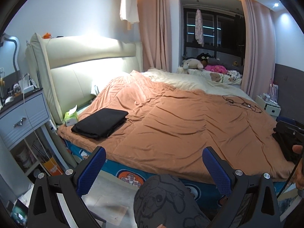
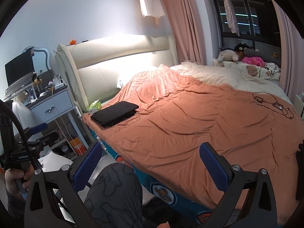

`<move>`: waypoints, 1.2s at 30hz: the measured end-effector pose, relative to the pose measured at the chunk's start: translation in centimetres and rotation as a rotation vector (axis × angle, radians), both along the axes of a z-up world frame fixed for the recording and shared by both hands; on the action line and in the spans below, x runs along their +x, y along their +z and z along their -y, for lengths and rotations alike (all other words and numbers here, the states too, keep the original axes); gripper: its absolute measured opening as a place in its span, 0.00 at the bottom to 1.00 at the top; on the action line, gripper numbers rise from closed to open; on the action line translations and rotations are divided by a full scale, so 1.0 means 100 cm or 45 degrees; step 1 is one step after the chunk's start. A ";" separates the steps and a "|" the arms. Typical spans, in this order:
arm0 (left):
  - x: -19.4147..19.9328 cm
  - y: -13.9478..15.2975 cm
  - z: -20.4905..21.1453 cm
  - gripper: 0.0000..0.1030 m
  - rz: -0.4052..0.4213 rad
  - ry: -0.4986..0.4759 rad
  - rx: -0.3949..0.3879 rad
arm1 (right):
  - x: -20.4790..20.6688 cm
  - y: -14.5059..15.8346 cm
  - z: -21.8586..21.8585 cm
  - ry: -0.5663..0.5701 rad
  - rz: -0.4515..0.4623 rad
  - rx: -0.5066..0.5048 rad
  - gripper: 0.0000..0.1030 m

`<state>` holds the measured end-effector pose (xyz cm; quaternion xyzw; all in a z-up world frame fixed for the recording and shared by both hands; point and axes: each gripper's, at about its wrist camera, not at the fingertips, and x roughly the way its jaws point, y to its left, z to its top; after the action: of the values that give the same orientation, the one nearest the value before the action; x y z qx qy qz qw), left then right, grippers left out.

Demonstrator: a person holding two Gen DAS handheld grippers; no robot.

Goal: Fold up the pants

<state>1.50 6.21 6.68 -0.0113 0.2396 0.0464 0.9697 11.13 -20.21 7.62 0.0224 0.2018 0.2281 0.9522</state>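
A pair of black pants point(image 1: 99, 122) lies folded into a flat rectangle on the orange blanket point(image 1: 180, 117), near the bed's head end by the headboard. It shows again in the right wrist view point(image 2: 115, 115). My left gripper point(image 1: 153, 152) is open and holds nothing, hovering off the bed's near edge, well short of the pants. My right gripper point(image 2: 150, 148) is also open with nothing in it, over the blanket's near edge. A hand holds the left gripper's handle point(image 2: 24, 152) at the left of the right wrist view.
A person's knee in grey patterned cloth point(image 1: 161, 199) sits between the fingers. A tissue box point(image 1: 71, 116) lies beside the pants, next to a nightstand point(image 1: 24, 114). A black cable point(image 1: 243, 103) lies on the blanket. A cream duvet point(image 1: 180, 79) and stuffed toys point(image 1: 191, 63) are at the far side.
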 end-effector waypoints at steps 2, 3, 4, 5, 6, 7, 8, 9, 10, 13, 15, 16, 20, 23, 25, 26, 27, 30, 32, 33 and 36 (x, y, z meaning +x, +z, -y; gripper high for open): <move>-0.006 -0.003 0.002 0.99 -0.001 0.003 -0.006 | -0.008 -0.003 0.001 0.009 0.004 0.008 1.00; -0.009 -0.005 0.003 0.99 -0.003 0.003 -0.006 | -0.011 -0.005 0.001 0.009 0.002 0.017 1.00; -0.011 -0.008 0.004 0.99 -0.007 0.004 0.000 | -0.015 -0.007 0.002 0.006 -0.001 0.024 1.00; -0.012 -0.010 0.005 0.99 -0.012 0.008 0.009 | -0.017 -0.010 0.004 0.001 -0.002 0.028 1.00; -0.015 -0.013 0.006 0.99 -0.014 0.007 0.013 | -0.020 -0.012 0.005 0.001 -0.003 0.032 1.00; -0.018 -0.014 0.009 1.00 -0.014 0.008 0.016 | -0.023 -0.015 0.006 -0.003 -0.006 0.033 1.00; -0.020 -0.017 0.010 1.00 -0.017 0.011 0.013 | -0.023 -0.017 0.006 -0.009 -0.010 0.032 1.00; -0.022 -0.019 0.010 0.99 -0.017 0.011 0.009 | -0.024 -0.020 0.007 -0.015 -0.015 0.035 1.00; -0.023 -0.020 0.010 0.99 -0.016 0.012 0.002 | -0.026 -0.020 0.007 -0.018 -0.018 0.034 1.00; -0.027 -0.026 0.009 0.99 -0.005 0.029 -0.006 | -0.030 -0.025 0.009 -0.024 -0.025 0.035 1.00; -0.029 -0.030 0.007 0.99 0.004 0.051 -0.014 | -0.033 -0.029 0.009 -0.020 -0.036 0.042 1.00; -0.029 -0.033 0.005 1.00 0.001 0.054 -0.026 | -0.034 -0.031 0.009 -0.026 -0.036 0.040 1.00; -0.028 -0.042 0.002 0.99 -0.007 0.062 -0.046 | -0.035 -0.039 0.005 -0.038 -0.052 0.012 1.00; -0.028 -0.045 0.002 0.99 -0.006 0.060 -0.043 | -0.031 -0.044 0.003 -0.038 -0.075 0.007 1.00; -0.027 -0.048 0.002 0.99 -0.006 0.067 -0.028 | -0.027 -0.046 0.001 -0.041 -0.086 0.002 1.00; -0.026 -0.050 0.002 0.99 -0.013 0.067 -0.023 | -0.026 -0.047 -0.001 -0.045 -0.088 -0.002 1.00; -0.025 -0.053 0.002 0.99 -0.019 0.062 -0.024 | -0.023 -0.047 -0.002 -0.047 -0.093 -0.003 1.00; -0.022 -0.059 -0.002 0.99 -0.033 0.055 -0.029 | -0.018 -0.048 -0.006 -0.054 -0.098 -0.008 1.00; -0.020 -0.060 -0.005 0.99 -0.032 0.056 -0.034 | -0.016 -0.048 -0.008 -0.055 -0.099 -0.011 1.00; -0.020 -0.061 -0.007 0.99 -0.030 0.058 -0.039 | -0.013 -0.047 -0.009 -0.055 -0.105 -0.011 1.00; -0.017 -0.064 -0.011 0.99 -0.030 0.055 -0.049 | -0.010 -0.048 -0.011 -0.055 -0.110 -0.016 1.00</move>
<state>-0.22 7.32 0.30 -0.0348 0.2514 0.0628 0.9652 10.11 -19.13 2.78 0.0307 0.2437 0.2051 0.9474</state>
